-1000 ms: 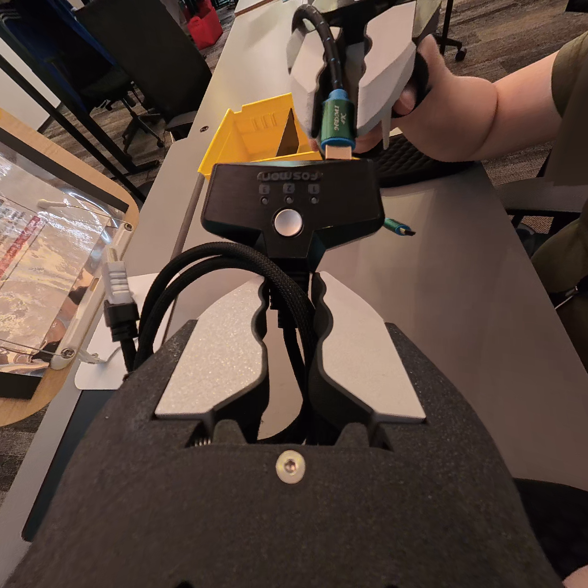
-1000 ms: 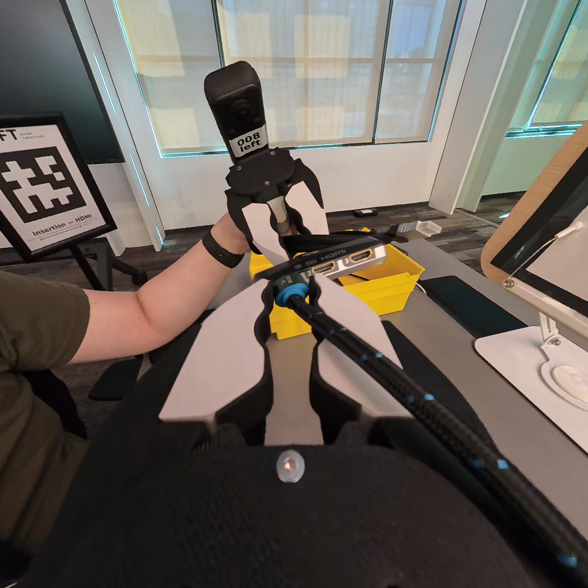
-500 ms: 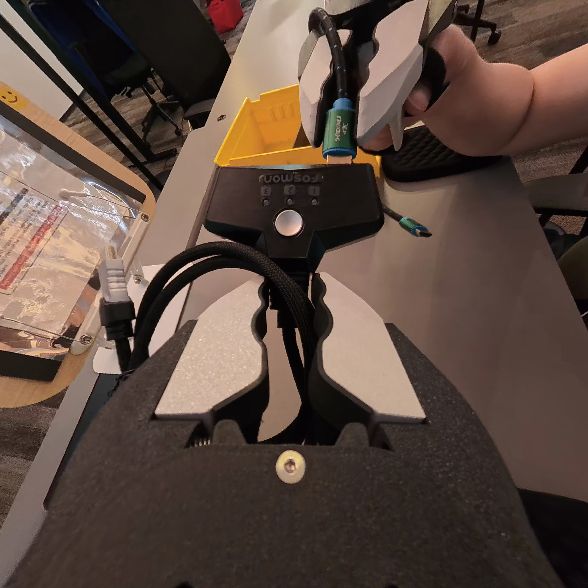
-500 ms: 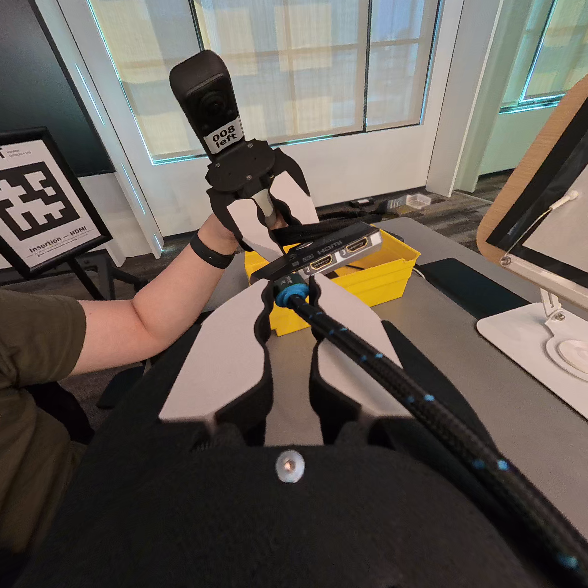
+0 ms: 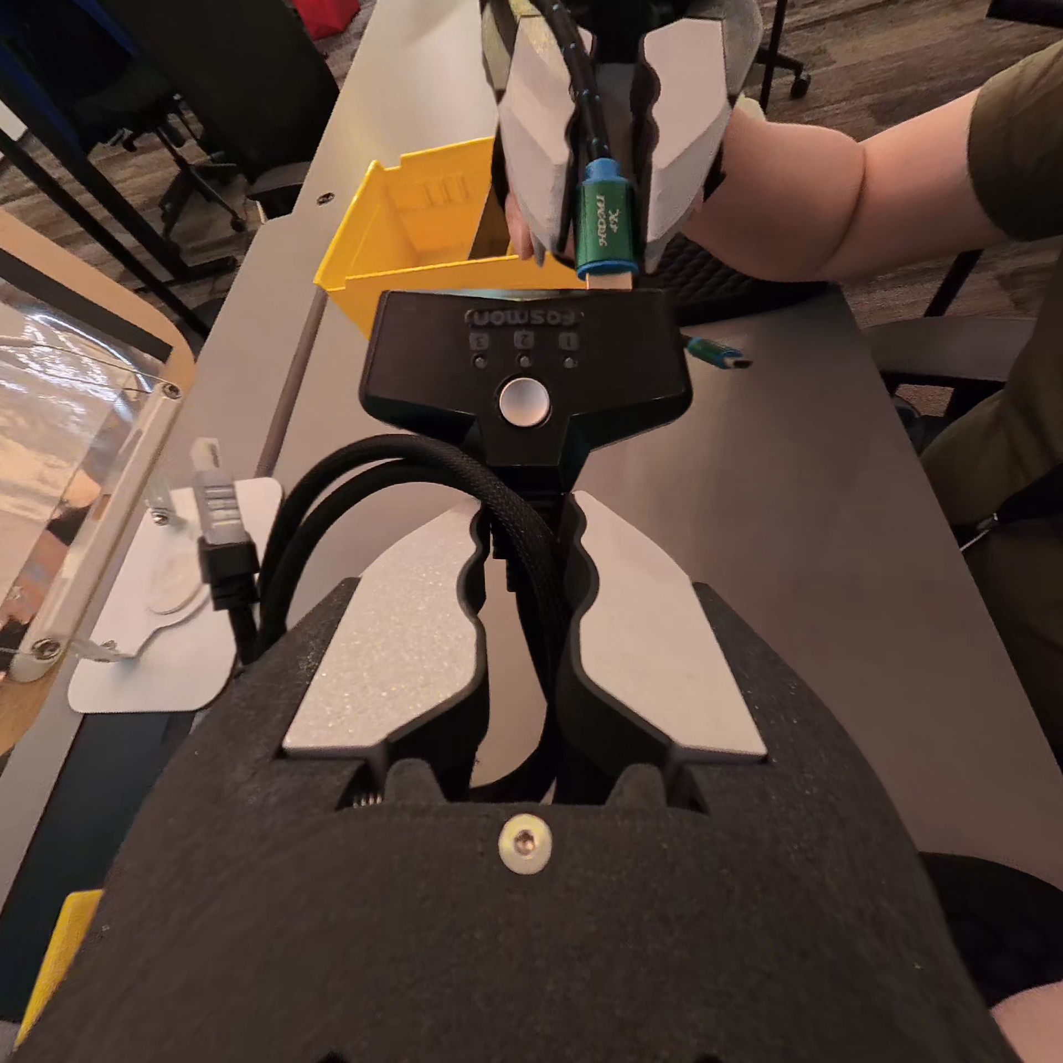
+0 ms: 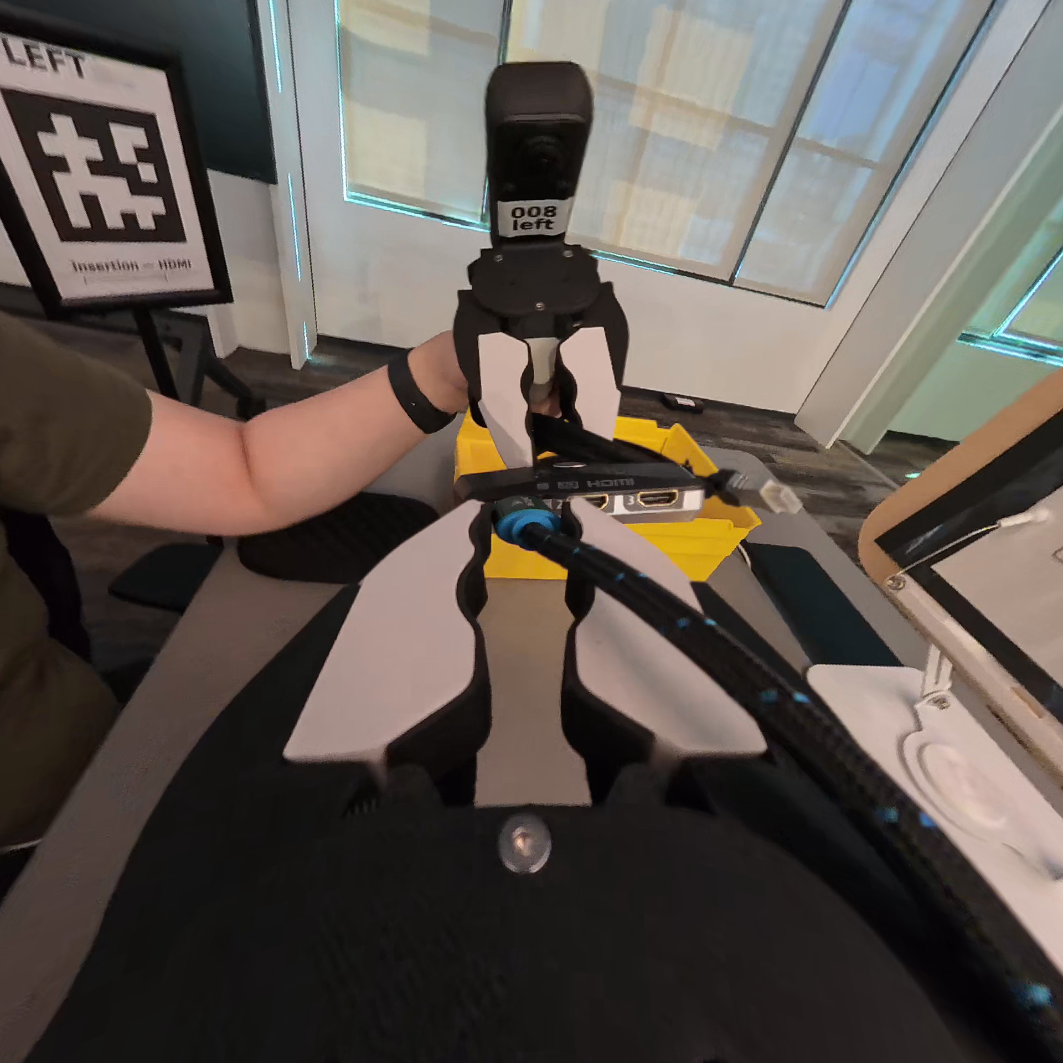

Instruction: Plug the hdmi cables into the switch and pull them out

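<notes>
The left gripper is pinched on the narrow neck of the flat black T-shaped HDMI switch, where its braided black pigtail cable loops back toward the claw's left side and ends in a grey and black plug hanging beside the left finger. The switch sits lifted just past the fingertips, its round silver button facing up, above the grey tabletop. At the switch's far edge, the right gripper points back toward the left one, clamped on the green metal HDMI plug with a blue collar, whose gold tip meets the switch's edge; whether it is seated in the port cannot be told from here. In the right wrist view, the same plug sits between the right gripper's closed fingertips at the leftmost port, with two open gold-lined ports to the right of it. The black cable with blue flecks trails back over the right finger. Beyond the switch stands a yellow plastic bin, and right of it a loose green-tipped connector lies on the table.
</notes>
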Available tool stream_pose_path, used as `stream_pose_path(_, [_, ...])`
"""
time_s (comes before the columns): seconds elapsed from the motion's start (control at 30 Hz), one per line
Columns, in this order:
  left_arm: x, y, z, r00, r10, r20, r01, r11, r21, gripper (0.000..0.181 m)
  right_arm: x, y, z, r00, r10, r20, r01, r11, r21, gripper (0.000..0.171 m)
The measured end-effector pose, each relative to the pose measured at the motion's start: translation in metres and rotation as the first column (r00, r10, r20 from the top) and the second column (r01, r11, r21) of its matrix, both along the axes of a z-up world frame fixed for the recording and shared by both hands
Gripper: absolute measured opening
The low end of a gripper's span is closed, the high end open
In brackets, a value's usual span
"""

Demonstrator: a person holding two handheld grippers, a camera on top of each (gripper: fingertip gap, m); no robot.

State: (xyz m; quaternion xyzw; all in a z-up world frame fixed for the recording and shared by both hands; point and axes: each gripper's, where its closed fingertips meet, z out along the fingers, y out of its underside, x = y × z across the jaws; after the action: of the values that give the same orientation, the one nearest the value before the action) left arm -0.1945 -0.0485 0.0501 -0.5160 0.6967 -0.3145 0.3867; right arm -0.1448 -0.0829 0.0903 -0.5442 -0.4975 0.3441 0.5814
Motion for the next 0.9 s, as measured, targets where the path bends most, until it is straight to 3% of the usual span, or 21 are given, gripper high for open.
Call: stream_pose_path(0.9, [0.004,0.012,0.0,0.998,0.049,0.029,-0.049,0.999,0.004,0.022,0.001,0.008,-0.007,0.997,-0.06,0.056,0.056,0.996,0.068,0.023])
